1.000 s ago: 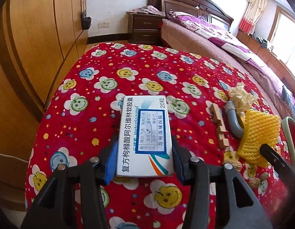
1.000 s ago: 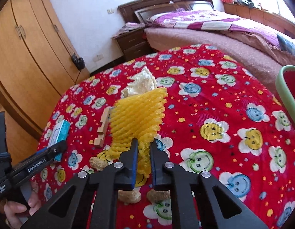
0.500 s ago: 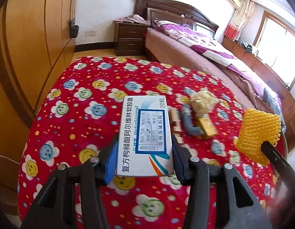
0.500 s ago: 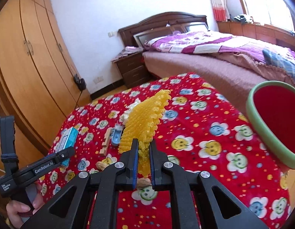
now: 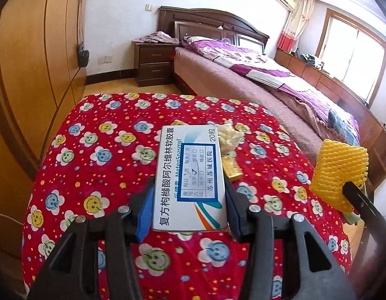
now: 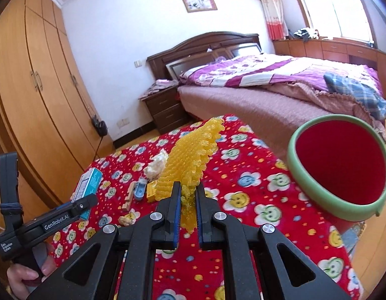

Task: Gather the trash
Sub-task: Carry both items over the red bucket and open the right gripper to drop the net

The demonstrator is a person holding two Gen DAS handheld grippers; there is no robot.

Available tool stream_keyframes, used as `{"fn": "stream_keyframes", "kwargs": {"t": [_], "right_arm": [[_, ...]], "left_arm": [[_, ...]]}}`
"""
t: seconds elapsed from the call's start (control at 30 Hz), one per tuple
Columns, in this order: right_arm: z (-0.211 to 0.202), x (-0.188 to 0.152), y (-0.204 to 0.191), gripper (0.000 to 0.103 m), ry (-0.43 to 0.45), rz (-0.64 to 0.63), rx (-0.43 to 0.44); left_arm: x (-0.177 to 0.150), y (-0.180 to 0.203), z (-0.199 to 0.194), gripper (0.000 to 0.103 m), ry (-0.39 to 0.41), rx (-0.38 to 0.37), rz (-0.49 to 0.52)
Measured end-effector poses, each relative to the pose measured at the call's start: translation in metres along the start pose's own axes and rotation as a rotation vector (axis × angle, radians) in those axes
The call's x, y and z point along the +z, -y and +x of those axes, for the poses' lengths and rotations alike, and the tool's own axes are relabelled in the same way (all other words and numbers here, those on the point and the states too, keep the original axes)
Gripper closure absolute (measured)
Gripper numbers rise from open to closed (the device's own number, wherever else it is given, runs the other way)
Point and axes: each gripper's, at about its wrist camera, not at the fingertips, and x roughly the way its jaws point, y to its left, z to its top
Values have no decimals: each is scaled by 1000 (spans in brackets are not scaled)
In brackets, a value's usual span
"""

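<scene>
My left gripper (image 5: 189, 200) is shut on a white and blue medicine box (image 5: 190, 172) and holds it above the red smiley-face tablecloth (image 5: 105, 150). The box also shows in the right wrist view (image 6: 88, 185). My right gripper (image 6: 188, 210) is shut on a yellow foam fruit net (image 6: 190, 160), lifted off the table; the net also shows in the left wrist view (image 5: 339, 172). A red bin with a green rim (image 6: 340, 165) stands at the table's right edge, to the right of the net.
On the cloth lie a crumpled tissue (image 6: 156, 165), a small yellow box (image 6: 151, 191), a blue-grey piece (image 6: 140, 190), wooden sticks (image 6: 129, 196) and peanut shells (image 6: 125, 221). A bed (image 6: 280, 92), a nightstand (image 6: 165, 110) and a wardrobe (image 6: 35, 95) surround the table.
Both grippers have risen well above the table with the box and the net. The right gripper has swung toward the red bin, which now shows more fully.
</scene>
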Motion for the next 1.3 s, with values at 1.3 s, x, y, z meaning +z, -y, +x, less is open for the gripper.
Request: {"fn": "stream_keyframes", "kwargs": {"t": [1.3], "right_arm": [[-38, -14, 199, 89, 27, 360, -283]], "left_arm": [[-13, 235, 51, 53, -106, -333, 354]]}}
